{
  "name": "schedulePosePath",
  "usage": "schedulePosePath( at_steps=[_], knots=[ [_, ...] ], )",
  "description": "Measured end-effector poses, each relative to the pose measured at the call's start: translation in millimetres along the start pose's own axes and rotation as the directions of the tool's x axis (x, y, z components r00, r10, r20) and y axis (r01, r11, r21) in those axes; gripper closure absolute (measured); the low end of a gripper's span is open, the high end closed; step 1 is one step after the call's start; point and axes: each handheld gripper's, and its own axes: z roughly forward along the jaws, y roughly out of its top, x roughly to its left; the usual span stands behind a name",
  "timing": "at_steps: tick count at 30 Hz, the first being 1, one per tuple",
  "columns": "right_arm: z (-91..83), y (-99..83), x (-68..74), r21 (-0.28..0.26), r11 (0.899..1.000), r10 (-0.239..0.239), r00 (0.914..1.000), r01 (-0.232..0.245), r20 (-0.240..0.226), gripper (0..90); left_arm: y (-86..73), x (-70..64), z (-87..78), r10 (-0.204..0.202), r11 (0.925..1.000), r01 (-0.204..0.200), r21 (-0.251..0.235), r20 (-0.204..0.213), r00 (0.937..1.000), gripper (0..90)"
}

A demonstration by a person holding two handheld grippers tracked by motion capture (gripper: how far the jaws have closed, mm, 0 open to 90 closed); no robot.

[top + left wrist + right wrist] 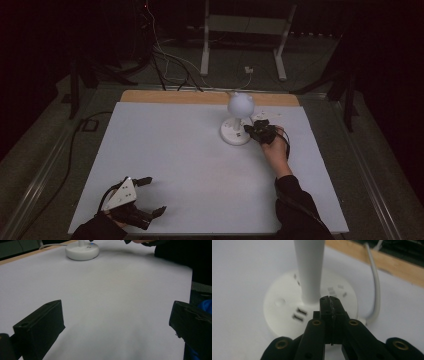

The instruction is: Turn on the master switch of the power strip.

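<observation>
On the high view, the left gripper (150, 196) sits at about seven o'clock on the white table (175, 160), near its front edge, jaws spread wide with nothing between them; in the left gripper view the same two black jaws stand far apart over bare white surface, and the lamp base (82, 250) lies well off at eleven o'clock; this hand is clearly the farther one and looks idle.

Moving rightward, the middle of the table is open room, with no obstacle between the two hands.

At about one o'clock stands the desk lamp (238, 116), its round base (235, 133) flat on the table, its stem upright, so the long axis is vertical, and its globe head on top; the wooden strip (200, 97) of the far edge runs just behind it, and a white cable (375, 287) leaves the base toward that edge.

The right gripper (255, 129) is the nearer hand, just at the three o'clock side of the base; in the right gripper view its jaws are pressed together with nothing held, the tip (330, 300) over the top of the base (287, 305), right by the foot of the stem (310, 267), which rises at twelve o'clock; I cannot tell whether the tip touches; my judgement is that it aims to press a control on the base; the stem leaves little room ahead, so the move should go downward.
</observation>
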Motion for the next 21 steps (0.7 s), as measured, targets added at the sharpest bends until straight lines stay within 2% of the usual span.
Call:
schedulePosePath(
  at_steps=[4,11,15,19,21],
  knots=[
    [-0.6,3.7,1.4,-0.001,1.000,-0.004,1.0000,0.004,-0.001,90.0,0.0,-0.2,-0.9,0.002,1.0000,-0.002,-0.002,-0.002,1.0000,0.2],
    [-7.5,5.7,-0.5,-0.019,1.000,0.019,0.9995,-0.020,-0.025,89.2,0.0,-0.3,-0.9,0.003,1.0000,-0.003,-0.001,-0.001,1.0000,0.2],
    [-10.1,6.2,-2.0,-0.026,0.999,0.047,0.9985,-0.048,-0.027,73.3,0.0,0.4,-0.4,0.002,1.0000,-0.002,-0.002,0.000,1.0000,0.2],
    [-12.8,7.2,-2.3,-0.030,0.998,0.051,0.9984,-0.052,-0.023,56.3,0.1,0.2,-0.9,0.003,1.0000,-0.003,-0.002,-0.001,1.0000,0.2],
    [-14.7,7.9,-2.7,-0.034,0.997,0.061,0.9971,-0.062,-0.045,46.6,0.0,0.3,-1.1,0.002,1.0000,-0.002,-0.003,0.001,1.0000,0.2]
  ],
)
